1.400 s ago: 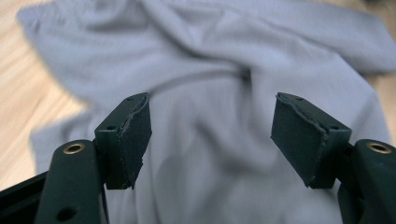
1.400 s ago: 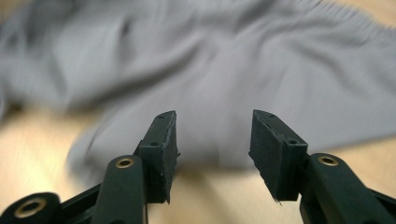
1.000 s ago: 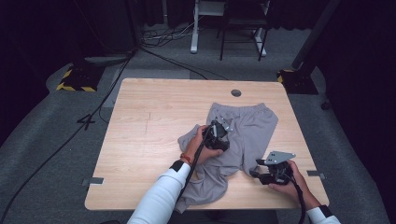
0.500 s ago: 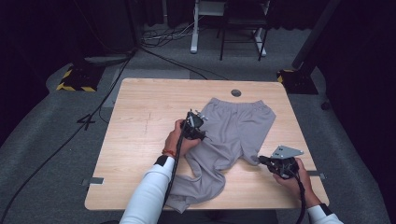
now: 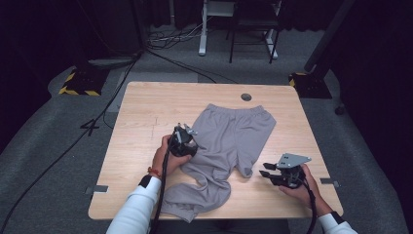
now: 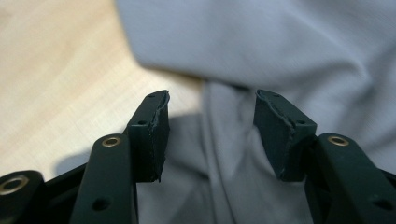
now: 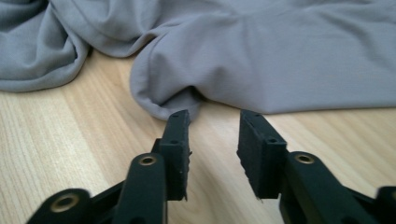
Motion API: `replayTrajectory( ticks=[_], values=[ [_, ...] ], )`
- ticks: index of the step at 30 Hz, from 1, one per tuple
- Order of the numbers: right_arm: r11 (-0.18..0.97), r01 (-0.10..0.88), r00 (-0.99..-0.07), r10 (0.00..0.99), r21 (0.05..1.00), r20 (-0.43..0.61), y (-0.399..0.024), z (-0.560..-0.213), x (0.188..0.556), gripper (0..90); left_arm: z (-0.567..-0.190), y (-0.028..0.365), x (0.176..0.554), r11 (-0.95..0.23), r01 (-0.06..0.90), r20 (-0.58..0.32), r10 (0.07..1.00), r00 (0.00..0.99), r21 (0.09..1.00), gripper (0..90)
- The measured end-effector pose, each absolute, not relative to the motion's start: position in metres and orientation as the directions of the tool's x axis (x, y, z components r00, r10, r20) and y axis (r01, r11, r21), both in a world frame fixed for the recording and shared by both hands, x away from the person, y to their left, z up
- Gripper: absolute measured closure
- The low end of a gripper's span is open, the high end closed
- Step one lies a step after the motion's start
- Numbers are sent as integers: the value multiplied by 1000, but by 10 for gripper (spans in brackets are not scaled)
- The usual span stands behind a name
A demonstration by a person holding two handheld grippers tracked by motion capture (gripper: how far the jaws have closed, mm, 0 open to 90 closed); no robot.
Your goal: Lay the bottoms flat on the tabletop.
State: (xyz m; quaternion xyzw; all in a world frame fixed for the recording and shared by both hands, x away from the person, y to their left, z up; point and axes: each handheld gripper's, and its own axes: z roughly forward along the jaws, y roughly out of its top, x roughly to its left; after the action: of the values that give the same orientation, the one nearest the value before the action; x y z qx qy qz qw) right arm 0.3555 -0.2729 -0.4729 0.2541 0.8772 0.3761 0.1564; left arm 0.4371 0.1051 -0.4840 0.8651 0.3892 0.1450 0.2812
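Note:
A pair of grey shorts (image 5: pixel 229 136) lies on the wooden table (image 5: pixel 146 112), waistband at the far side and one leg trailing to the near edge. My left gripper (image 5: pixel 185 127) hovers over the shorts' left edge. Its jaws have just closed a little but still stand apart (image 6: pixel 212 95). A soft fold of the grey cloth (image 6: pixel 280 46) runs under the gap, and neither pad presses on it. My right gripper (image 5: pixel 263 169) lies low at the near right. Its jaws have just been opening (image 7: pixel 215 114) and hold nothing. The short leg's hem (image 7: pixel 159 100) lies just beyond its fingertips.
A round cable hole (image 5: pixel 246 97) sits in the tabletop behind the waistband. Bare wood (image 7: pixel 70 154) stretches left of the shorts and around my right gripper. Beyond the table are a white desk leg (image 5: pixel 202 29), floor cables (image 5: pixel 97 122) and a yellow-black striped block (image 5: pixel 78 87).
My left gripper has travelled left across the shorts to their left edge. The shorts, bunched a second ago, now lie spread out. My right gripper has hardly moved.

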Motion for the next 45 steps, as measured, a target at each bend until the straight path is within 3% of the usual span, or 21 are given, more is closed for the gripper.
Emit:
replayTrajectory(
  ticks=[6,12,17,21,22,24,25,26,28,30,32,38,41,42,43,45],
  values=[
    [613,329,-846,529,718,-64,-255,-486,359,455,-484,117,400,-549,594,-9,729,684,588,453],
    [635,328,-850,521,700,-75,-249,-493,352,411,-484,113,372,-564,572,-22,701,713,596,418],
    [624,337,-843,534,705,-70,-246,-494,351,396,-471,101,349,-585,477,-10,625,780,656,350],
    [622,339,-822,560,706,-99,-248,-494,354,487,-455,100,354,-533,426,6,629,778,731,334],
    [608,357,-808,582,709,-92,-252,-494,356,607,-450,98,365,-515,428,4,643,765,743,311],
    [613,363,-785,607,702,-124,-254,-493,358,709,-447,93,381,-523,418,37,656,754,743,301],
    [613,363,-785,607,702,-124,-254,-493,358,709,-447,93,381,-523,418,37,656,754,743,303],
    [621,362,-774,616,695,-148,-255,-493,359,814,-450,89,398,-535,403,71,661,747,743,313],
    [617,366,-767,624,696,-150,-258,-492,360,897,-455,85,416,-540,387,101,668,737,747,345],
    [612,364,-760,631,702,-155,-263,-488,360,899,-462,84,434,-521,414,77,686,724,746,394],
    [586,372,-752,645,720,-137,-270,-482,362,899,-468,82,450,-504,462,36,703,710,729,379],
    [512,353,-715,687,783,-127,-289,-460,362,900,-483,82,471,-532,526,41,728,684,664,356],
    [510,352,-745,660,785,-95,-291,-456,360,891,-488,89,471,-543,548,56,741,669,636,352],
    [513,342,-755,649,787,-95,-290,-458,359,816,-489,92,470,-536,558,47,746,664,633,352],
    [513,342,-755,649,787,-95,-290,-458,359,816,-489,92,470,-536,558,47,746,664,633,350],
    [547,329,-789,608,770,-94,-280,-466,354,644,-491,102,465,-498,588,-8,759,651,637,357]
  ],
)
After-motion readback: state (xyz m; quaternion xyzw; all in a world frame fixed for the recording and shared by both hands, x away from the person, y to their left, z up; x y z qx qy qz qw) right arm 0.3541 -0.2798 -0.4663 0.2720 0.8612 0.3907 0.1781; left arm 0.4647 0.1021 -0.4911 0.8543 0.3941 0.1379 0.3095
